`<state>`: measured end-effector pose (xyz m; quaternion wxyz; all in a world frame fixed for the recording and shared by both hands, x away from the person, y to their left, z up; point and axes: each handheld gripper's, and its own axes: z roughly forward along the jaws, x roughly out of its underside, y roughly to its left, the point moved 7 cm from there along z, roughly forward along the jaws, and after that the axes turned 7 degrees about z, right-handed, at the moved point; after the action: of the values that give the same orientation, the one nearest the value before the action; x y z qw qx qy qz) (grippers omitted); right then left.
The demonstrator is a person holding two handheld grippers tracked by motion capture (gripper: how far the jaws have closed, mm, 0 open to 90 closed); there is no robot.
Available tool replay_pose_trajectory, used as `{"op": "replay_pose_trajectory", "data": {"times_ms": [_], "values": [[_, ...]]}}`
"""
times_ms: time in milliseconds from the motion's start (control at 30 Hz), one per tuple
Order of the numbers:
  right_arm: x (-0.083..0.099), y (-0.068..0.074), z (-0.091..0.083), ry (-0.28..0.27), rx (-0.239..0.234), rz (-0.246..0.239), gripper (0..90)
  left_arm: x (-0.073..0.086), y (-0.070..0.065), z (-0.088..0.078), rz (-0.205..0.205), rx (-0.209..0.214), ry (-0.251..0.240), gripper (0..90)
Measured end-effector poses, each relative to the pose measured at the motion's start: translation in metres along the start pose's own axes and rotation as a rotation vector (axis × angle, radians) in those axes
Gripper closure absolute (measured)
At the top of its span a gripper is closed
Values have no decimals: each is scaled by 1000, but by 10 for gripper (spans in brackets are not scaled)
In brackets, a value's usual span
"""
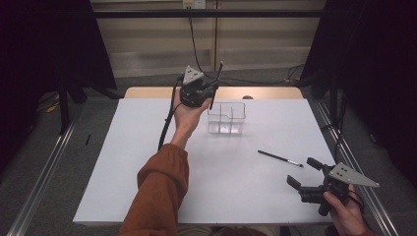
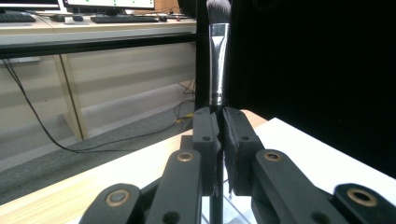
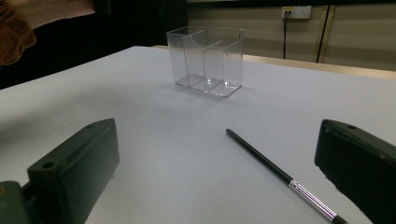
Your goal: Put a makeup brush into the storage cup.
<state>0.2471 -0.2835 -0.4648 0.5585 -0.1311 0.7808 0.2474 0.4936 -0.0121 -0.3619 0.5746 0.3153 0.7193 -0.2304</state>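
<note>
The white table is carrying a clear organiser toward its far edge, split into compartments and looking empty. The left gripper is hovering just beside the organiser's left wall, jaws clamped tight on a makeup brush. That brush is standing upright, bristles up, handle hanging below the jaws, so its long axis is lining up for a straight drop into a compartment a touch to the right. Down at the near right, the right gripper is waiting with jaws wide apart. A second thin brush is lying flat just ahead of it, slanting across the gap, tip toward the right jaw; the right hand is the closer one.
</note>
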Motion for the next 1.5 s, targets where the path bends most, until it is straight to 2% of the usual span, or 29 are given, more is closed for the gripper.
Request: {"op": "replay_pose_trajectory", "data": {"times_ms": [267,333,467,500,633,800,867,1033,1100,1233,1400,1500], "values": [[0,1,0,3,-4,-2,0,2,0,8,8,15,4,842],[0,0,0,1,-2,-1,0,3,0,8,-9,16,2,842],[0,1,0,2,-5,-2,0,7,2,12,7,17,3,842],[0,1,0,1,-6,-2,0,9,3,14,0,19,1,842],[1,1,0,3,-7,-1,0,16,5,20,-12,17,13,842],[1,1,0,4,-8,4,0,21,5,22,2,16,30,842],[1,0,0,5,-7,-2,0,24,5,23,-11,16,30,842],[1,1,0,4,-10,1,0,35,5,24,-13,5,45,842],[1,1,0,6,-9,1,0,37,5,25,-30,9,43,842],[1,1,0,6,-10,0,0,42,6,26,-10,2,59,842],[1,1,0,5,-10,0,0,47,6,25,-20,10,67,842],[1,1,0,5,-9,0,0,49,4,26,-8,17,66,842]]}}
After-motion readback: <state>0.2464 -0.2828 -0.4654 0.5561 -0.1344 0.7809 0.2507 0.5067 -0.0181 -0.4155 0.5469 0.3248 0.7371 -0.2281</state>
